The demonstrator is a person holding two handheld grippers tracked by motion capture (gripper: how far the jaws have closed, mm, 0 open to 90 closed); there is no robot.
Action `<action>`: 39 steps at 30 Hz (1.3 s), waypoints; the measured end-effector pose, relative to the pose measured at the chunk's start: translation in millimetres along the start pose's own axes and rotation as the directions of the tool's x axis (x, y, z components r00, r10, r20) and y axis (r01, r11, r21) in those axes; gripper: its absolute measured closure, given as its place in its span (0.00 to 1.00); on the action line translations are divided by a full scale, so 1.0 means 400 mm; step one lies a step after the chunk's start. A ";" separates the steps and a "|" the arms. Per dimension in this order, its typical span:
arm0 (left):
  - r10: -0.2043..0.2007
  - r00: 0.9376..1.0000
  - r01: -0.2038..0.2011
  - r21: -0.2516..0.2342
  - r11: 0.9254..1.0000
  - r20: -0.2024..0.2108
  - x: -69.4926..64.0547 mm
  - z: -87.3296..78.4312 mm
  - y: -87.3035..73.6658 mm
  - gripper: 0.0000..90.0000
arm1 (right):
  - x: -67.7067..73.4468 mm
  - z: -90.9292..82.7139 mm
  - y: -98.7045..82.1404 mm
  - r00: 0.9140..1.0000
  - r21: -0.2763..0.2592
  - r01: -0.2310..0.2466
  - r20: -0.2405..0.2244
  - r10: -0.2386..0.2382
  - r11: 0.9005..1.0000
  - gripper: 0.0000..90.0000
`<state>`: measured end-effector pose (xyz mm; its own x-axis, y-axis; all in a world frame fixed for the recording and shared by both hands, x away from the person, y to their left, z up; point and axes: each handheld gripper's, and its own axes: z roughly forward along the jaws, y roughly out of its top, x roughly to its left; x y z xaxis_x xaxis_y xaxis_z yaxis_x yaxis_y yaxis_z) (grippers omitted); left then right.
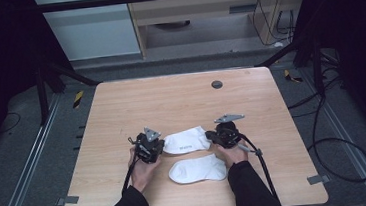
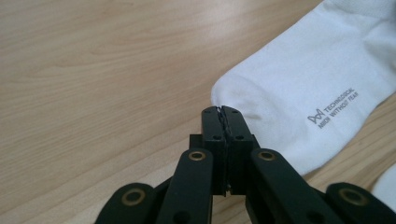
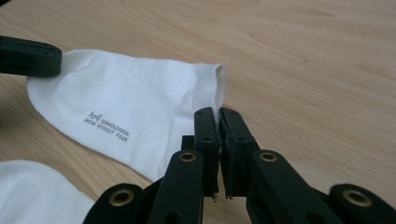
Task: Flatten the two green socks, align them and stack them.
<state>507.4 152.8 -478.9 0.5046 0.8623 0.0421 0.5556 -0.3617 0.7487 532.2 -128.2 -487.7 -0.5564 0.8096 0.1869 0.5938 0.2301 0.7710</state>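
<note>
From the high view I have a pair of tongs in each hand at the near middle of the worktop (image 1: 121, 103), and between them lies the farther white sock (image 1: 186, 140), the printed one, stretched crosswise; my left tongs (image 1: 160, 146) sit at its left end and my right tongs (image 1: 211, 136) at its right end, while the second white sock (image 1: 198, 169) lies just nearer to me, apart from both tongs. I judge the step in hand to be the taking hold of the printed sock by both ends, ready to lift it and lay it over its mate. In the left gripper view my left tongs (image 2: 222, 112) have their jaws pressed together, and the tips meet right at the rounded toe edge of the sock (image 2: 299, 93); a sliver of fabric seems caught between them, though the hold looks shallow. In the right gripper view my right tongs (image 3: 217, 113) are likewise closed, pinched on the ribbed cuff (image 3: 212, 86) of the same sock (image 3: 121, 107), with the cuff's edge running down into the jaws; a corner of the other sock (image 3: 32, 191) shows at lower left. The next move, as I reckon it, calls for raising both hands together and evenly, keeping the sock taut, since so thin a bite at the toe could slip
</note>
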 end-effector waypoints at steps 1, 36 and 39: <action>-0.004 1.000 0.004 -0.011 1.000 0.005 -0.001 -0.006 0.005 0.99 | 0.000 -0.007 0.004 1.000 -0.011 0.005 -0.002 -0.005 1.000 0.96; 0.120 0.984 -0.118 -0.022 0.993 0.132 -0.149 -0.158 -0.053 0.99 | 0.079 -0.251 -0.106 0.995 -0.017 0.088 -0.036 -0.088 0.996 0.96; 0.125 0.983 -0.125 -0.006 0.992 0.136 -0.151 -0.154 -0.059 0.99 | 0.084 -0.244 -0.113 0.995 -0.005 0.085 -0.043 -0.085 0.996 0.96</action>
<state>423.2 131.0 -458.3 0.6552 0.7541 0.0445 0.4843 -0.4646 0.7413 429.9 -164.0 -456.9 -0.6293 0.7633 0.1463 0.5415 0.2955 0.7871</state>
